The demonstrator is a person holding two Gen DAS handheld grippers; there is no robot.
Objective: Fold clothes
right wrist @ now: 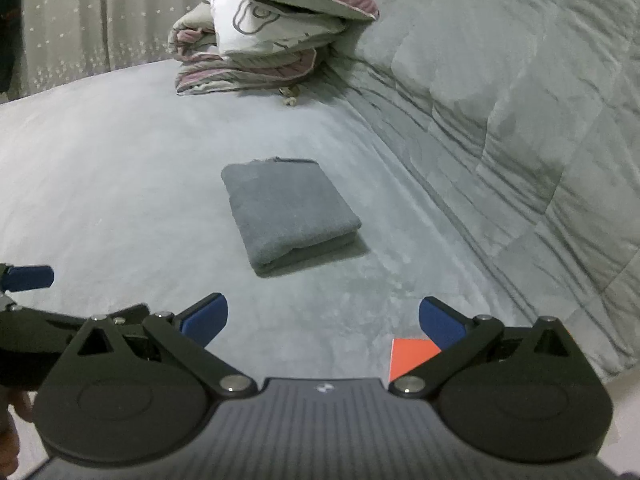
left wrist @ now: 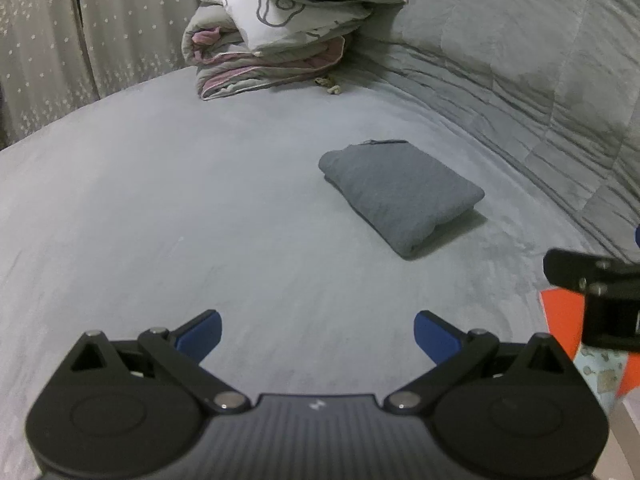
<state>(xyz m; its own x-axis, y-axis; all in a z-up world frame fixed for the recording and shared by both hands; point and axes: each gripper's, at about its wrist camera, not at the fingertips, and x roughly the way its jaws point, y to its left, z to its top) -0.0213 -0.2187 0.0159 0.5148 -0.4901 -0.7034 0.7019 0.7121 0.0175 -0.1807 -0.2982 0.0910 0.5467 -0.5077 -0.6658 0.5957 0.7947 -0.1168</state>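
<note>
The grey garment (right wrist: 288, 216) is lying folded into a compact rectangle on the bed (right wrist: 100, 152), well ahead of both claws. Left claw (left wrist: 316, 336) and right claw (right wrist: 322, 320) are hovering wide open, holding nothing. Folding appears complete; the next move likely calls for fetching another piece.

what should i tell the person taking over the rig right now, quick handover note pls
Left gripper: jaws open, holding nothing, hovering over the bare grey bed cover.
Right gripper: jaws open, holding nothing, beside the left one.
Grey garment: lies folded into a compact rectangle on the bed cover, ahead of both grippers, touched by neither.
Stack of folded bedding and pillows: at the far end of the bed, apart from the garment.
Done: this garment looks fully folded.
Left: no other loose clothing shows in either view; probably just check the fold is tidy, or bring the next piece if there is one.
</note>
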